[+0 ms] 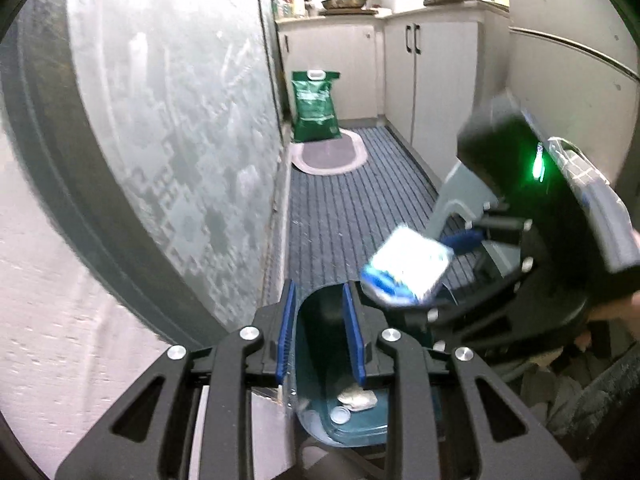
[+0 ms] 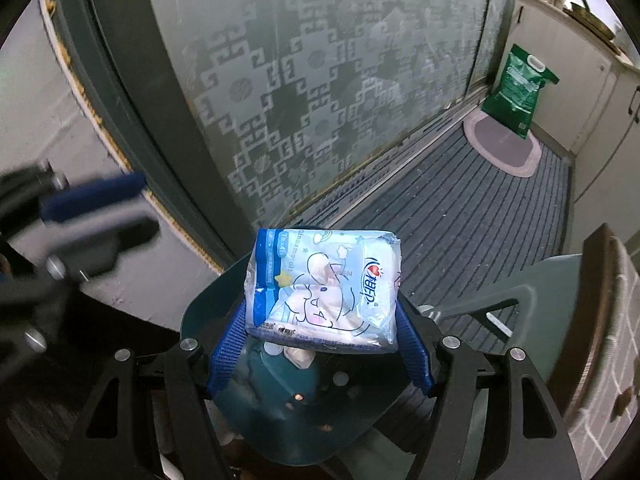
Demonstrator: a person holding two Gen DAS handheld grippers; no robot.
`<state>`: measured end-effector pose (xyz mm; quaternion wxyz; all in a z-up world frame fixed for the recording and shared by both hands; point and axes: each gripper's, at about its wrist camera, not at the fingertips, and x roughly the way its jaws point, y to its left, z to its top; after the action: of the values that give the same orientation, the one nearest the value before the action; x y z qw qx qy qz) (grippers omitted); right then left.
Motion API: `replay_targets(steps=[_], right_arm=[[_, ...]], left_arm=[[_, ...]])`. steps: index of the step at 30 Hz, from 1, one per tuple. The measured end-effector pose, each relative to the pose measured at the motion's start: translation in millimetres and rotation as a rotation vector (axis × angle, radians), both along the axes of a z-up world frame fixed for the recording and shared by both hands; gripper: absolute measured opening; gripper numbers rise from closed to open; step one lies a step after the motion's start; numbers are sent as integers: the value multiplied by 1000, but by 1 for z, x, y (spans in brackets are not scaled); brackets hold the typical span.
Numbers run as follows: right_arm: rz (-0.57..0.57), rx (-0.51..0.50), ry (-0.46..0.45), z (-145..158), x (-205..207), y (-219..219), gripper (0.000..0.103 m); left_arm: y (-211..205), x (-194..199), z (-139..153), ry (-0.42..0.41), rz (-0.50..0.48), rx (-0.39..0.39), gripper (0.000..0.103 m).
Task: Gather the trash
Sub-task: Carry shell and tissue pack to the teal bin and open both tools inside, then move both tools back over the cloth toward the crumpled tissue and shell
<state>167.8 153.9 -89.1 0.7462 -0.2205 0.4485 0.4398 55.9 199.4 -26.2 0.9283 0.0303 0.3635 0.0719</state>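
Observation:
My right gripper (image 2: 322, 316) is shut on a blue-and-white tissue pack (image 2: 324, 288) and holds it right above the open dark green trash bin (image 2: 200, 312). The pack also shows in the left wrist view (image 1: 408, 268), beside the right gripper (image 1: 424, 272). My left gripper (image 1: 320, 320) is open and empty over the bin's mouth, its blue pads either side of the bin's rim (image 1: 316, 296). Crumpled paper (image 1: 358, 398) and a small round lid (image 1: 341, 415) lie on the bin's bottom. In the right wrist view the left gripper (image 2: 96, 204) is blurred at the left.
A frosted patterned glass door (image 2: 320, 100) runs along the left. A striped grey mat (image 1: 352, 208) covers the kitchen floor. A green bag (image 1: 316, 106) and an oval rug (image 1: 332, 154) lie at the far end by white cabinets (image 1: 432, 72). A grey stool (image 2: 532, 320) stands at the right.

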Motion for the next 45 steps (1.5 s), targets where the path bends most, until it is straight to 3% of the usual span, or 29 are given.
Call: replay_targets(steps=[8, 17, 22, 24, 34, 45], right_arm=[[13, -56, 53, -23, -4, 7, 74], [25, -50, 67, -23, -8, 5, 76], [17, 11, 53, -5, -7, -1, 76], [9, 39, 43, 5, -5, -6, 70], [-46, 169, -16, 47, 10, -47, 60], [-173, 239, -83, 79, 44, -113, 59]], left_arm=[[2, -6, 19, -48, 15, -7, 27], [-1, -8, 39, -107, 25, -33, 27], [-4, -7, 48, -136, 35, -51, 30], [-7, -7, 53, -153, 36, -57, 31], [-23, 3, 71, -204, 25, -90, 41], [-63, 27, 69, -193, -41, -87, 44]])
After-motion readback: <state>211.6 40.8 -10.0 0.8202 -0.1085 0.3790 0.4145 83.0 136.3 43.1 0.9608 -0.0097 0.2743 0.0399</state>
